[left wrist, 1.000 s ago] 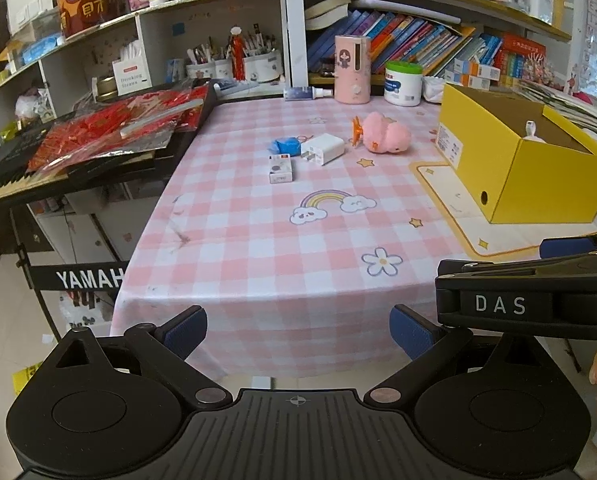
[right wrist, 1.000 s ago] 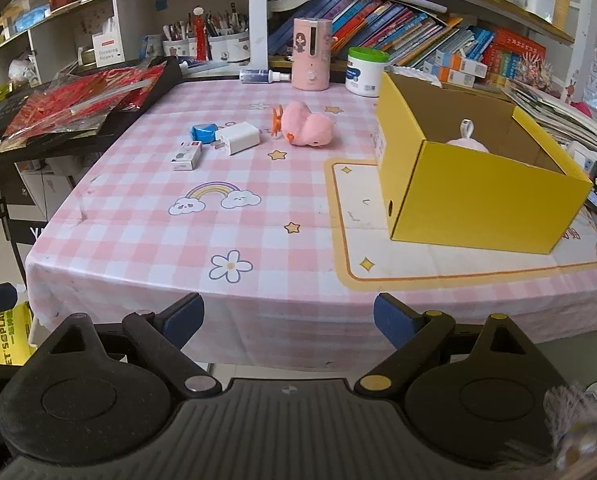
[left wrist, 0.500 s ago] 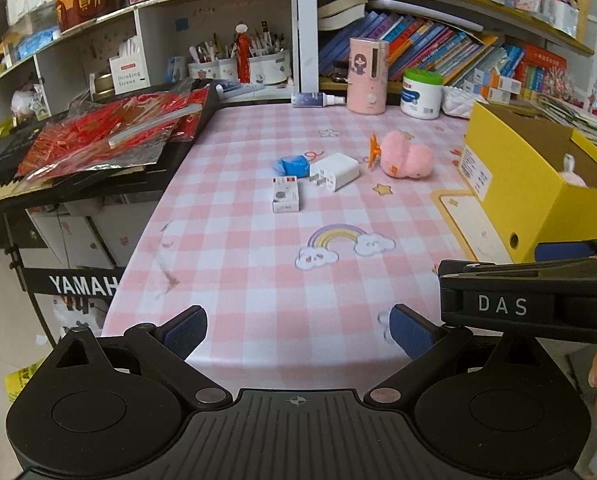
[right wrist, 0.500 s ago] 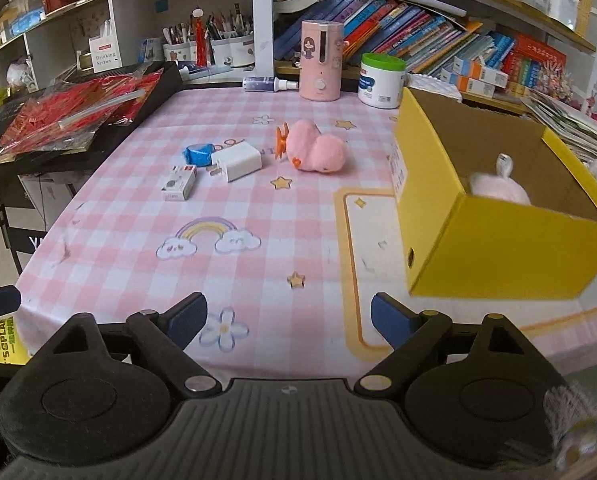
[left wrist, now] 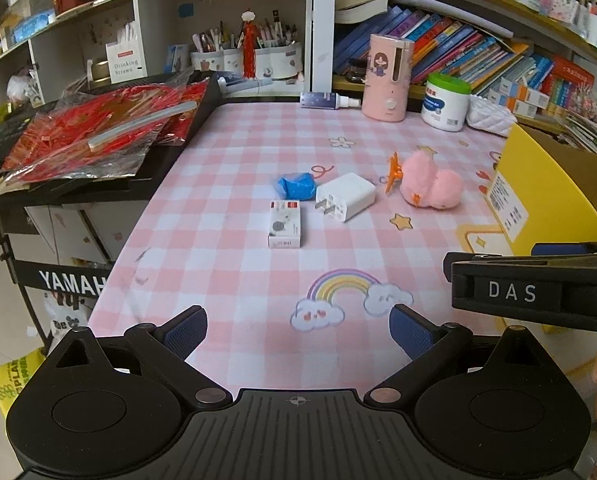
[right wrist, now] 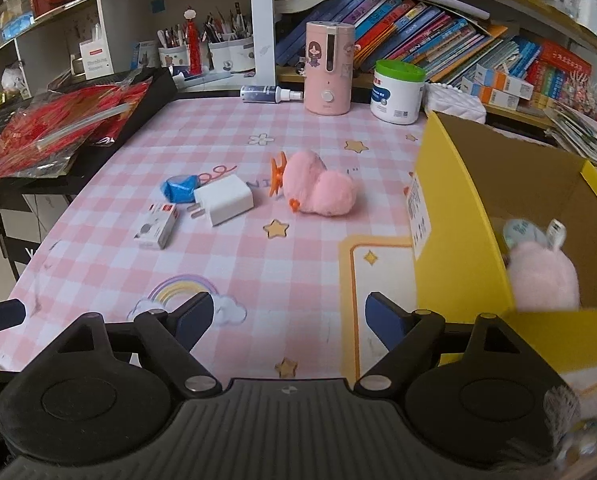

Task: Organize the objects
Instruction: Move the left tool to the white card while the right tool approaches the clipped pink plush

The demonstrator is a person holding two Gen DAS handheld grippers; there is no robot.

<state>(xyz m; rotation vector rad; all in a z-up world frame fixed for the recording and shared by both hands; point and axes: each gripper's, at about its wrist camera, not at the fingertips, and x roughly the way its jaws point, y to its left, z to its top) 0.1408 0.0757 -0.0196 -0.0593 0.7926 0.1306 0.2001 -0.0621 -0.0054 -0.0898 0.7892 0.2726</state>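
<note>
On the pink checked tablecloth lie a pink plush duck, a white charger, a crumpled blue wrapper and a small white box. A yellow cardboard box at the right holds a pale pink plush. My left gripper hangs open and empty over the near table. My right gripper is empty beside the box, its jaws closing.
A black keyboard with red foil packets borders the table's left. A pink dispenser, a white jar and a spray bottle stand along the back, below crowded bookshelves.
Both grippers have moved forward over the table, so the objects and the yellow box look closer. The right gripper's jaws have narrowed a little.
</note>
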